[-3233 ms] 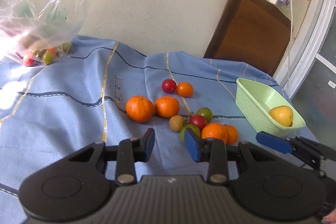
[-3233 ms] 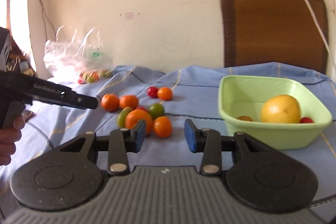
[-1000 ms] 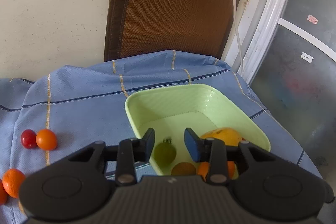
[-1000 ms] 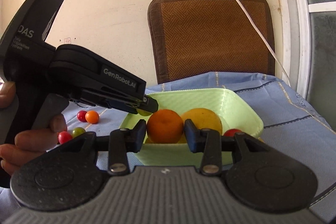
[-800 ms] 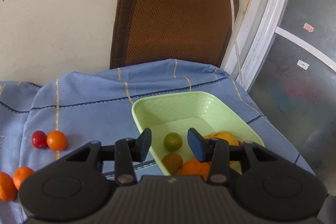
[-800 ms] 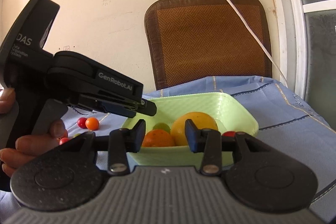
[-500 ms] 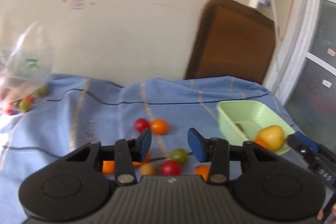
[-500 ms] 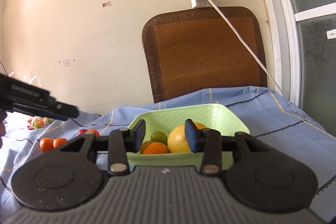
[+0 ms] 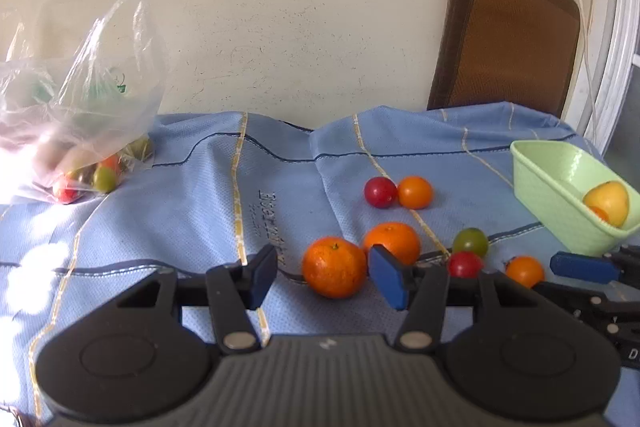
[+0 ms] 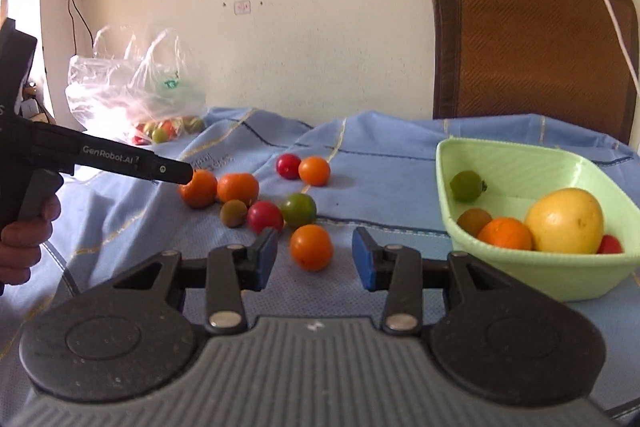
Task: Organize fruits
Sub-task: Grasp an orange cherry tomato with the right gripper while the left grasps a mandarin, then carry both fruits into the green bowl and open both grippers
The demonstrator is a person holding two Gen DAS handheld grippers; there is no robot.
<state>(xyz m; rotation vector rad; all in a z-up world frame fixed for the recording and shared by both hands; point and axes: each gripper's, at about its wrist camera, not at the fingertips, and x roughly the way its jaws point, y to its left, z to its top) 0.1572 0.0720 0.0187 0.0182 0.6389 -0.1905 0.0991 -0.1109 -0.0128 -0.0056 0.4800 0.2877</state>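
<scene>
Loose fruits lie on a blue cloth. My left gripper is open, its blue pads either side of a large orange without touching it. A second orange sits just behind. My right gripper is open around a small orange fruit on the cloth. The green basket at the right holds a yellow fruit, an orange, a green fruit, a brown one and a red one. The left gripper's fingers reach the large orange in the right wrist view.
A clear plastic bag with more small fruits lies at the back left by the wall. A red and an orange fruit sit mid-cloth; green and red ones lie nearer. A brown chair back stands behind the table.
Both grippers left the basket after dropping a green fruit and an orange there. The left swung back over the loose fruits to the large orange; the right came down around the small orange fruit.
</scene>
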